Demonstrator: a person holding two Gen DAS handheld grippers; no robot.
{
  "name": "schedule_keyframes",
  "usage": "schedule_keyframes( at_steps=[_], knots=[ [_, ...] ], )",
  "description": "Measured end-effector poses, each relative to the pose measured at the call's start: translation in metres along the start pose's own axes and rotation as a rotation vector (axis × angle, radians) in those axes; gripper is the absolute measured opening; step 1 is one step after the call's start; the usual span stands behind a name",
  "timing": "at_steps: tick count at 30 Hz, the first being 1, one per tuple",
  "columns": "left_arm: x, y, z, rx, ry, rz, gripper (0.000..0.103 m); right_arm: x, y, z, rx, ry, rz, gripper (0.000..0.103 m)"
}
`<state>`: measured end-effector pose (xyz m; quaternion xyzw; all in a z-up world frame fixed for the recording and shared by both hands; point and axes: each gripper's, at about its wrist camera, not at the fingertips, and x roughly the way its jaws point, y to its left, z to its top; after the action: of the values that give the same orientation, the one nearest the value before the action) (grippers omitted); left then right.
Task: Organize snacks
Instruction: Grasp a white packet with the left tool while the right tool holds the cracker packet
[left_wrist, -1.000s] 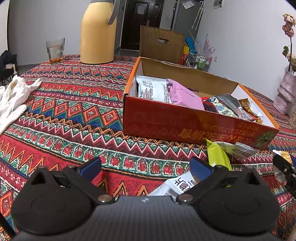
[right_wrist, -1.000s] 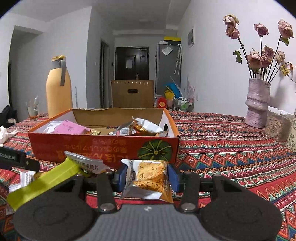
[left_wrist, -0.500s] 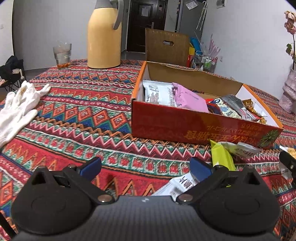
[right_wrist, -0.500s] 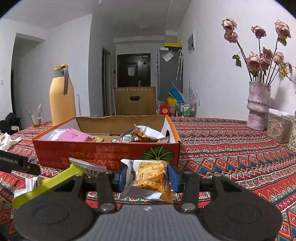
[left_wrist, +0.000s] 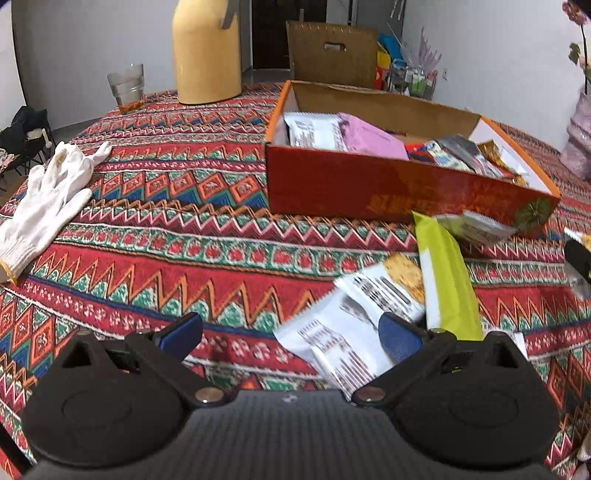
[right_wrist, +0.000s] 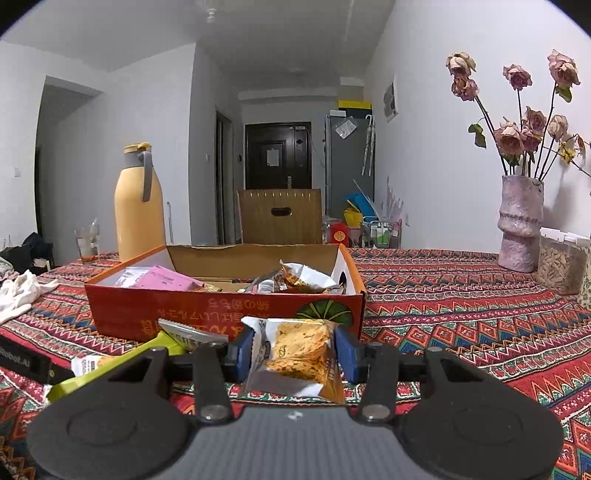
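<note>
A red cardboard box (left_wrist: 388, 188) holds several snack packets, among them a pink one (left_wrist: 369, 136); it also shows in the right wrist view (right_wrist: 221, 310). My left gripper (left_wrist: 291, 334) is open above the cloth, with a white snack packet (left_wrist: 351, 325) lying by its right finger. A lime green packet (left_wrist: 447, 280) and a small white packet (left_wrist: 472, 229) lie before the box. My right gripper (right_wrist: 295, 349) is shut on a clear packet of orange crackers (right_wrist: 295, 350), held just in front of the box's right corner.
A white glove (left_wrist: 48, 199) lies at the left on the patterned tablecloth (left_wrist: 184, 221). A yellow thermos (left_wrist: 207, 51) and a glass (left_wrist: 125, 86) stand behind. A vase of dried roses (right_wrist: 521, 218) and a jar (right_wrist: 561, 266) stand at the right.
The left gripper has risen and pulled back, so more of the white packet and the green packet shows. The right gripper has lifted slightly with the cracker packet still in it.
</note>
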<state>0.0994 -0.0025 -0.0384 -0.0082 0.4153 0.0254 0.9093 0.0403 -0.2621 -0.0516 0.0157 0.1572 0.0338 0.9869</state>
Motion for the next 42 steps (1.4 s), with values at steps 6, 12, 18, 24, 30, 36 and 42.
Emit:
schedule_keyframes(
  at_steps=[6, 12, 18, 24, 30, 36, 42],
  knots=[
    [0.005, -0.01, -0.003, 0.002, 0.037, -0.013, 0.103, -0.004, -0.001, -0.001, 0.004, -0.011, 0.018, 0.046],
    [0.013, -0.019, -0.002, 0.015, 0.067, 0.029, 0.103, -0.005, -0.002, -0.001, 0.004, -0.015, 0.037, 0.046],
    [0.019, -0.016, -0.001, -0.006, 0.077, 0.053, 0.1, -0.005, -0.003, -0.001, 0.009, -0.015, 0.049, 0.046],
    [0.013, -0.017, 0.002, -0.001, 0.058, 0.033, 0.068, -0.005, -0.003, -0.001, 0.009, -0.015, 0.05, 0.047],
    [0.01, -0.016, 0.001, -0.013, 0.046, 0.023, 0.06, -0.005, -0.003, -0.001, 0.01, -0.015, 0.05, 0.047],
    [0.005, -0.011, 0.001, -0.021, 0.016, 0.036, 0.059, -0.005, -0.003, -0.001, 0.009, -0.014, 0.05, 0.047],
    [-0.008, -0.004, 0.006, -0.027, -0.056, 0.06, 0.058, -0.005, -0.003, -0.001, 0.008, -0.014, 0.05, 0.047]
  ],
)
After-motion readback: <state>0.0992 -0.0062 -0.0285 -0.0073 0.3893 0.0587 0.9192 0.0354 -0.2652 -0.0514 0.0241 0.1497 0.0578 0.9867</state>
